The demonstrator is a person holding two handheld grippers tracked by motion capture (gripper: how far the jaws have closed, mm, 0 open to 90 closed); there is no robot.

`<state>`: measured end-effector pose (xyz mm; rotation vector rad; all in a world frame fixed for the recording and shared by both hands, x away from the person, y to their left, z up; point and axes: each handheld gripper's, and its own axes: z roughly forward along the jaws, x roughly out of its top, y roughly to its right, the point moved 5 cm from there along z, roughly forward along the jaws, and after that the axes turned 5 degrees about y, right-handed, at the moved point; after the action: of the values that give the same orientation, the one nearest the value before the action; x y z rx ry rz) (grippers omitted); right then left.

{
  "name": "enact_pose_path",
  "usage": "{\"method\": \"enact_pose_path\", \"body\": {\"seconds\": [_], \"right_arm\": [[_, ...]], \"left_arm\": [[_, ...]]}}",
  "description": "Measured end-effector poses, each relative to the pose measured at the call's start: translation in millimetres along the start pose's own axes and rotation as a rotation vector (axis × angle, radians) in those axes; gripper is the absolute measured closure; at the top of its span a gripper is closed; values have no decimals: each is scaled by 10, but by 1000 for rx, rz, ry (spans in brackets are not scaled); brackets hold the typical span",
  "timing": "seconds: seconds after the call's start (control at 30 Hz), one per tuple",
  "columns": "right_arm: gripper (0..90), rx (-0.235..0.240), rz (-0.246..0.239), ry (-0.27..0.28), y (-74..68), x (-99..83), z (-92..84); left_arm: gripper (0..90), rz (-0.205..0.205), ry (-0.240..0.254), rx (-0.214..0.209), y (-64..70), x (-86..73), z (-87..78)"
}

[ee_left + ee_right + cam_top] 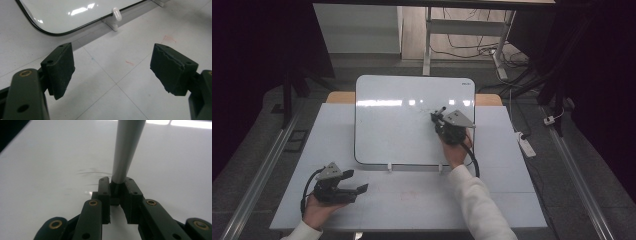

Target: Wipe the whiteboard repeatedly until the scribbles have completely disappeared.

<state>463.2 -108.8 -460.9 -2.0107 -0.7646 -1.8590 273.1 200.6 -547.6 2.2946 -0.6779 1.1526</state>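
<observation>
A whiteboard lies on the pale table, at its far middle. Over the board's right part my right gripper is shut on a grey marker that points away and up-left. In the right gripper view the marker's barrel rises from between the closed jaws over the whiteboard, with faint grey strokes just beyond them. My left gripper rests at the near left of the table. It stands open with nothing between its pads.
Two white clips hold the board's near edge; one clip sits ahead of the left gripper. Small red smudges mark the table. A power strip and cables lie on the floor to the right.
</observation>
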Motion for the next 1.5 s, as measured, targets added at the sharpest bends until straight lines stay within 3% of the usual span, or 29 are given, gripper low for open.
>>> {"method": "enact_pose_path", "body": {"seconds": [0.07, 0.13, 0.17, 0.23, 0.3, 0.43, 0.67, 0.73, 0.77, 0.8, 0.87, 0.93, 1.03, 1.2, 1.27, 1.5], "right_arm": [[775, -17, 22, 5, 84, -2, -41], [776, -8, 15, 4, 23, -20, -35], [775, 43, 23, -2, -108, -52, -4], [776, 53, 3, -1, -174, -63, 13], [775, 58, 13, -1, -161, -61, 14], [775, 19, 47, 21, -42, -35, -7], [775, 96, 21, 9, -322, -66, 92], [775, 92, 17, 10, -286, -56, 88], [775, 39, 16, 24, -136, -23, 58], [775, 39, 16, 24, -136, -23, 58], [775, -28, 62, 47, 139, 46, 17], [775, -36, 73, 48, 209, 82, 28], [775, -31, 61, 48, 184, 99, 59], [775, 32, 54, 45, -18, 86, 153], [775, 49, 22, 36, -94, 87, 177], [775, -18, 57, 56, 132, 130, 129]], "left_arm": [[200, -1, -2, 0, -4, 1, 4], [200, 2, -3, -1, -4, 1, 7], [200, 2, -3, -2, -3, 2, 8], [200, 3, -2, -1, 0, 2, 6], [200, 0, -2, 2, -1, 1, 2], [200, 0, 1, 3, -3, 2, -1], [200, 0, 0, 3, -4, 3, 3], [200, -1, 1, 5, -9, 4, 0], [200, 0, 2, 4, -9, 4, -2], [200, 1, 3, 4, -7, 4, -4], [200, 2, 4, 2, -4, 5, -6], [200, 0, 5, 1, -6, 7, -8], [200, 0, 7, 4, -7, 10, -9], [200, 0, 5, 5, -7, 9, -6], [200, 0, 5, 4, -7, 9, -7], [200, 1, 9, 3, -8, 11, -13]]}}
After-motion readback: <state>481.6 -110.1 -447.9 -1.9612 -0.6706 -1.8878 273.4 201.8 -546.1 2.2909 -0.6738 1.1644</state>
